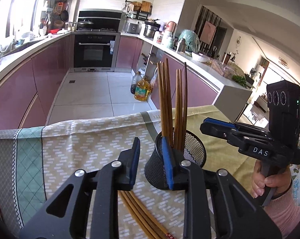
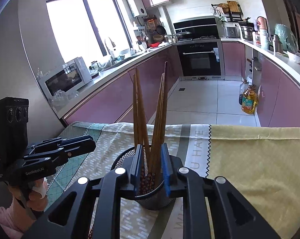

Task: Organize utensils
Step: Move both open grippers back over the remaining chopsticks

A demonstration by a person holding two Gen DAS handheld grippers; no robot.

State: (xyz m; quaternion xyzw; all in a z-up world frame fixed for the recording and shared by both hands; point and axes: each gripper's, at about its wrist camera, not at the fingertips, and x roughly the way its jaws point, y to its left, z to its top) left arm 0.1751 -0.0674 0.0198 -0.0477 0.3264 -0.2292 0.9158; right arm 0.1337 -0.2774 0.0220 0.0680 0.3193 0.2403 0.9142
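Black linkage arms of the left gripper (image 1: 150, 155) fill the bottom of its own view, the blue-padded fingers (image 1: 137, 159) spread with nothing between them; the right-hand finger stands in front of the holder's wall, and whether it touches is unclear. Beyond lies a long kitchen: mauve glossy cabinets (image 2: 118, 97) along both sides, pale floor tiles (image 1: 90, 93), a built-in black oven (image 2: 200, 59) at the far end and a bright window (image 2: 84, 23) above the cluttered worktop, where a white microwave (image 2: 66, 77) sits.

A cloth (image 2: 255, 159) covers the tabletop, soft and creased, in panels: plain olive-yellow toward the right edge, a brick-like white-dash print in the middle, teal diamond lattice toward the left edge.

On the middle panel stands the black wire-mesh holder (image 1: 195, 149), a round open cup. Brown wooden chopsticks (image 1: 165, 99), slim and tapered, stand in it in two fanned clusters, tips up. More loose chopsticks (image 1: 140, 215) lie flat on the cloth toward the near edge, under the left gripper.

The right gripper (image 2: 150, 163) hovers at the holder's near rim, its fingers (image 2: 165, 169) apart on either side of the upright sticks' patterned ends, not pressing them. A yellow oil bottle (image 1: 142, 91) stands on the floor by the right cabinets.
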